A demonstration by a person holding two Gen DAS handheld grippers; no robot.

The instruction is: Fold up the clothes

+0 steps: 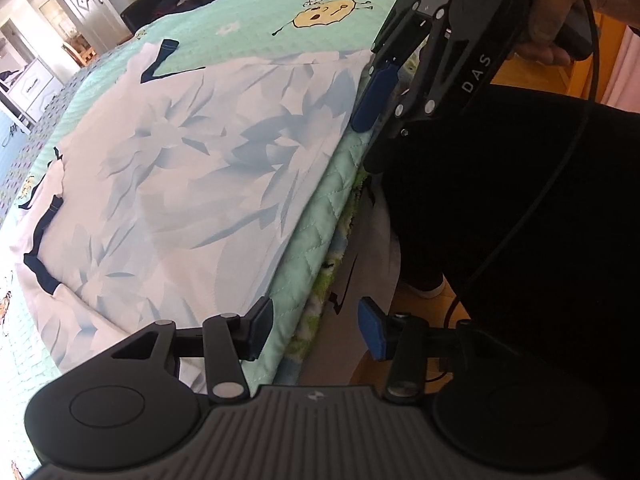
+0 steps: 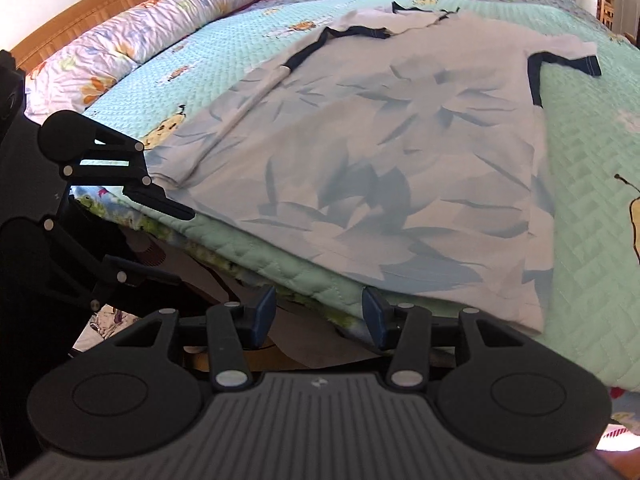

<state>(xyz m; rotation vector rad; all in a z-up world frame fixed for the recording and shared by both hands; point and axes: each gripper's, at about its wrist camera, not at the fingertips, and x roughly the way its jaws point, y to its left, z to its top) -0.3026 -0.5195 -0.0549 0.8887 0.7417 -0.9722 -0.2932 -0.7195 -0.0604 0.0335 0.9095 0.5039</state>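
The pale floral shirt (image 2: 380,168) lies flat along the bed's (image 2: 592,208) near edge, just beyond both grippers' open, empty jaws, held level there.

Black hand-held gripper (image 1: 318,330), blue pads (image 1: 372,334), "DAS" marking.

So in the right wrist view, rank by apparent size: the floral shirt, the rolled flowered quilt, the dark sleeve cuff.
1. floral shirt
2. rolled flowered quilt, though it lies farther off, so its true size is unsure
3. dark sleeve cuff

shirt (image 1: 192,168) far sleeve: cut off | bed (image 2: 592,240) underside: hidden
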